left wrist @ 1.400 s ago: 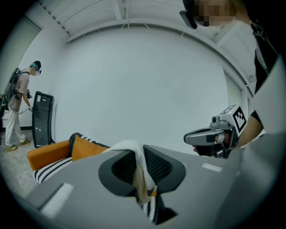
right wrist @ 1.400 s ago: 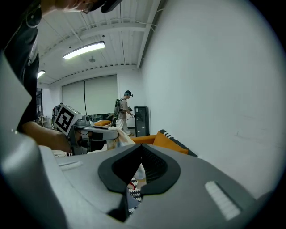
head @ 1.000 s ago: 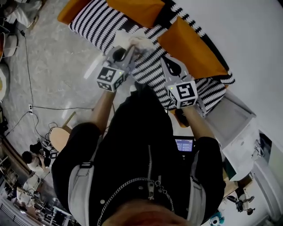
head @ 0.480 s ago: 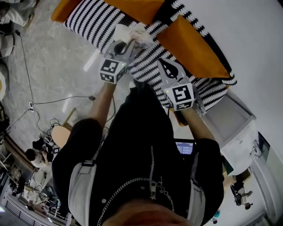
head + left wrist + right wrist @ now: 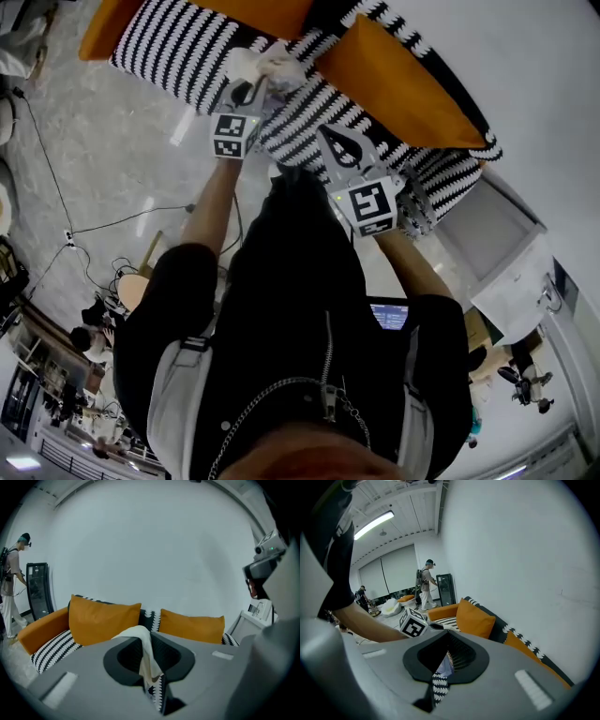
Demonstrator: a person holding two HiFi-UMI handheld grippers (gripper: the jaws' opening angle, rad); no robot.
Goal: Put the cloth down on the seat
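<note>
A cream cloth point(image 5: 265, 64) hangs bunched over the black-and-white striped sofa seat point(image 5: 173, 49), with my left gripper point(image 5: 253, 87) shut on it. In the left gripper view the cloth point(image 5: 143, 646) is draped over and pinched between the jaws of my left gripper point(image 5: 149, 644), with the striped seat point(image 5: 50, 649) below and to the left. My right gripper point(image 5: 325, 133) hovers over the striped seat to the right, apart from the cloth. In the right gripper view my right gripper point(image 5: 443, 660) has its jaws nearly together, and only striped fabric and a pale patch show through the slit.
Orange cushions point(image 5: 394, 82) lean on the sofa back against the white wall. A white side table point(image 5: 492, 253) stands at the sofa's right end. Cables point(image 5: 98, 223) run across the floor on the left. A person point(image 5: 11, 581) stands far off beside the sofa.
Both grippers have moved farther out over the sofa. The left one carried the cloth up and to the left, and the right one now sits farther from the cloth.
</note>
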